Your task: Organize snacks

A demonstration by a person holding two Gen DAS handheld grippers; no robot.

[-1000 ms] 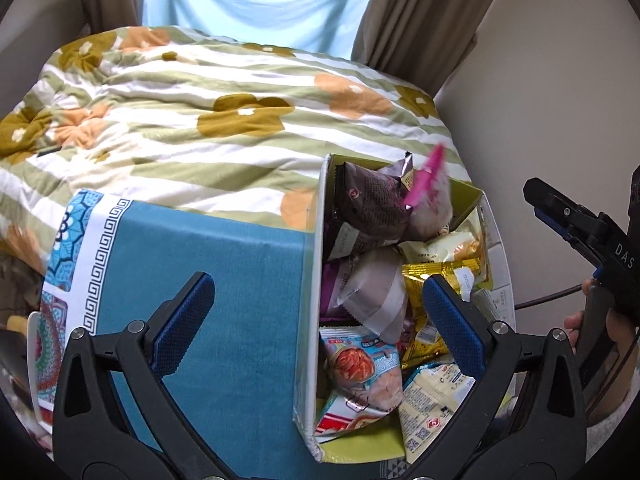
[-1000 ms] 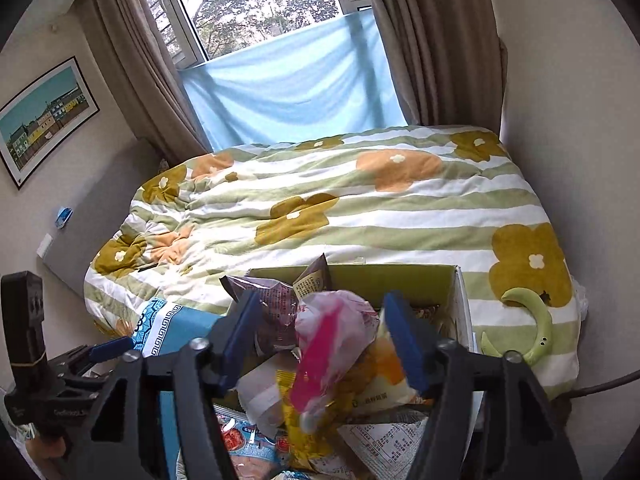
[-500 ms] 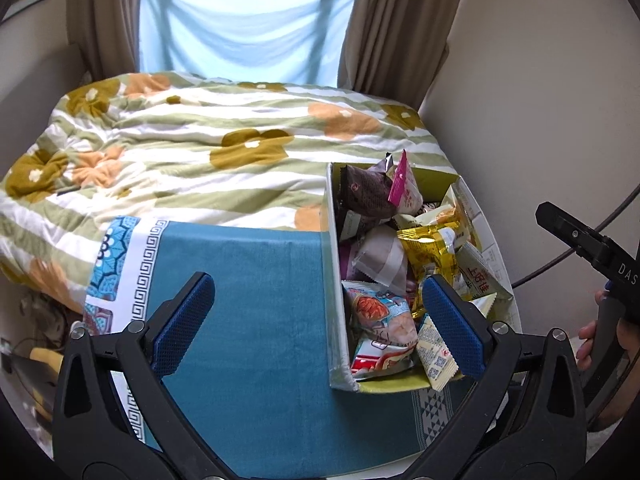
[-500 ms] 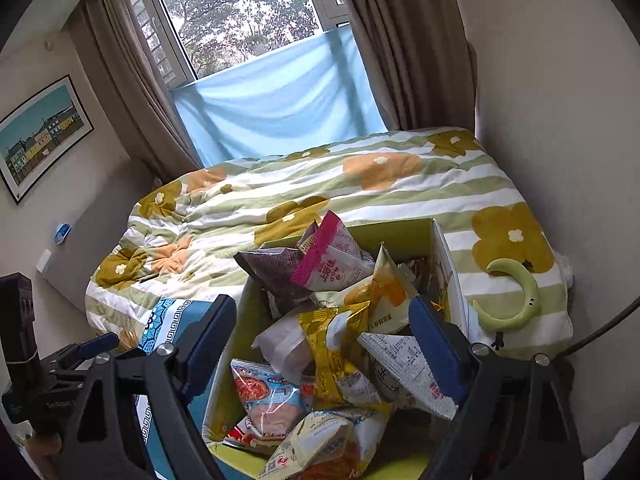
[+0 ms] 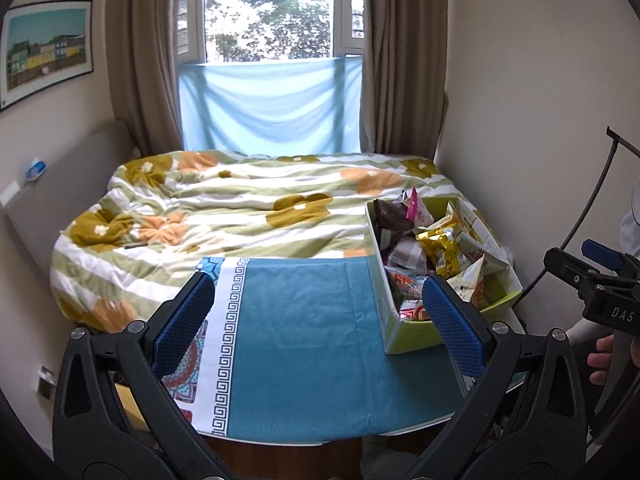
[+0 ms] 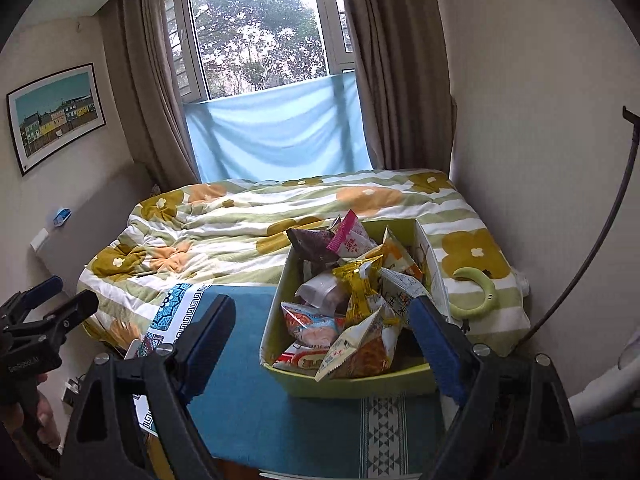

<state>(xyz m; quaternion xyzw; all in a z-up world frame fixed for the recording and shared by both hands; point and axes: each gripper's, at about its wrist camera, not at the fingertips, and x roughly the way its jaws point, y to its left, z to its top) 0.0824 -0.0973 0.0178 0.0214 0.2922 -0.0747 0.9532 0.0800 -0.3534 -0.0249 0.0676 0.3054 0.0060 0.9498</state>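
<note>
A yellow-green box (image 5: pixel 408 340) (image 6: pixel 360 384) stands on the right end of a teal cloth (image 5: pixel 304 340) (image 6: pixel 248 400). It is heaped with several snack packets. A pink packet (image 6: pixel 352 240) (image 5: pixel 416 210) lies at the far end of the heap, and a gold packet (image 6: pixel 358 280) lies in the middle. My left gripper (image 5: pixel 316 284) hangs open above the near part of the cloth, left of the box, with nothing between its fingers. My right gripper (image 6: pixel 320 304) is held back from the box; its jaws are opening and nothing is between them.
Behind the cloth lies a bed with a flowered quilt (image 5: pixel 240 216). A green crescent-shaped thing (image 6: pixel 480 296) rests on the quilt right of the box. A black cable (image 6: pixel 600 240) curves along the right wall. Curtains and a window stand beyond the bed.
Both grippers have drawn back and risen from the box. The right gripper let go of the pink packet, which now lies in the box, and its jaws have spread wider.
</note>
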